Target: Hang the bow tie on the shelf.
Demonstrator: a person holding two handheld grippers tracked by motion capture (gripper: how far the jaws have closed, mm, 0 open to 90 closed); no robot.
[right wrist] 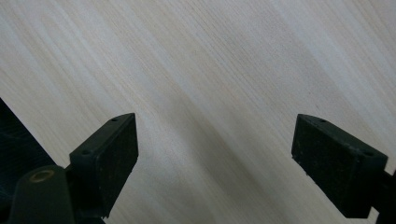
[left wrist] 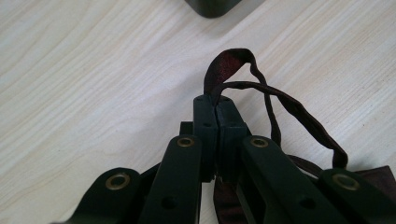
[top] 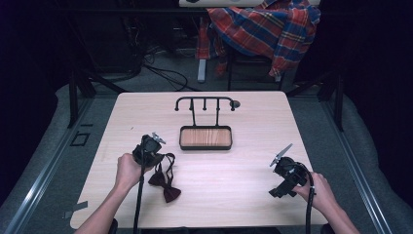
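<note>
The left gripper (left wrist: 218,109) is clenched on the thin strap of a dark maroon fabric bow tie (top: 164,183), which lies on the pale wooden table (top: 243,185) just in front of a black metal stand with a wood-lined tray (top: 205,137). The right gripper (right wrist: 215,158), jaws spread wide and grasping nothing, hovers well right of that stand.

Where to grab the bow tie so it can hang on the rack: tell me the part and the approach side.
Grip the thin strap loop, as the left gripper has, shut on it. Come from above on the side towards the stand: the loop stands up off the table, while the bow lies flat.
</note>
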